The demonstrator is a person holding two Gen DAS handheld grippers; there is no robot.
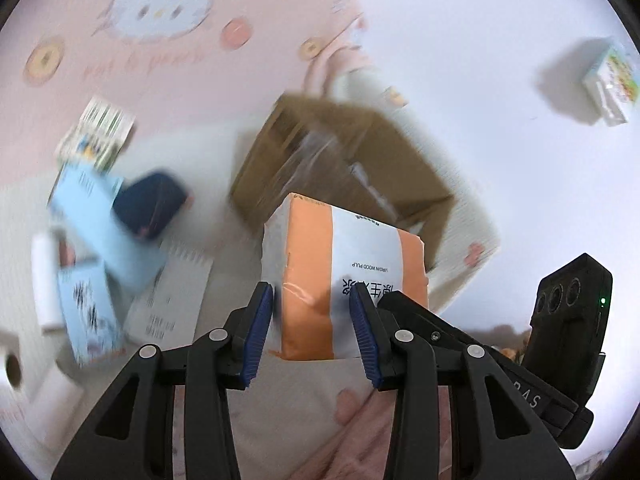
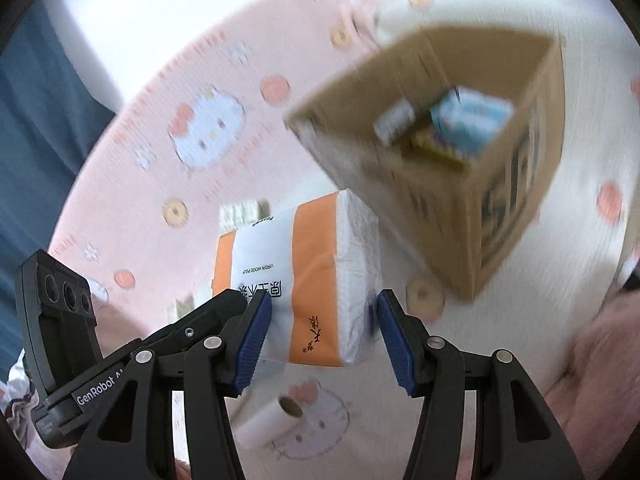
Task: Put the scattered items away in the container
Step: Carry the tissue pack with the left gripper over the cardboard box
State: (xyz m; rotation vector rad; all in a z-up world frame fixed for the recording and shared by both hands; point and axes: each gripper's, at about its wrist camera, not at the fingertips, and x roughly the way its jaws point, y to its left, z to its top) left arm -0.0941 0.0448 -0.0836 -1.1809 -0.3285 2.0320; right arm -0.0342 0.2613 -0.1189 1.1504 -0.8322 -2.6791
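Observation:
An orange and white tissue pack (image 1: 340, 276) hangs in the air between both grippers. My left gripper (image 1: 312, 300) is shut on one end of it. My right gripper (image 2: 324, 312) is shut on the other end of the tissue pack (image 2: 312, 276). The brown cardboard box (image 2: 460, 184) stands open beyond the pack on the right, with a light blue pack and small items inside. In the left wrist view the box (image 1: 344, 168) is just behind the pack. The other gripper's black body shows in each view.
A pink cartoon-cat rug (image 2: 192, 152) covers the floor. Light blue boxes (image 1: 96, 216), a dark blue pouch (image 1: 152, 204), a white paper roll (image 1: 44, 280) and leaflets lie at the left. Another white roll (image 2: 272, 420) lies below the pack. A small box (image 1: 608, 80) lies far right.

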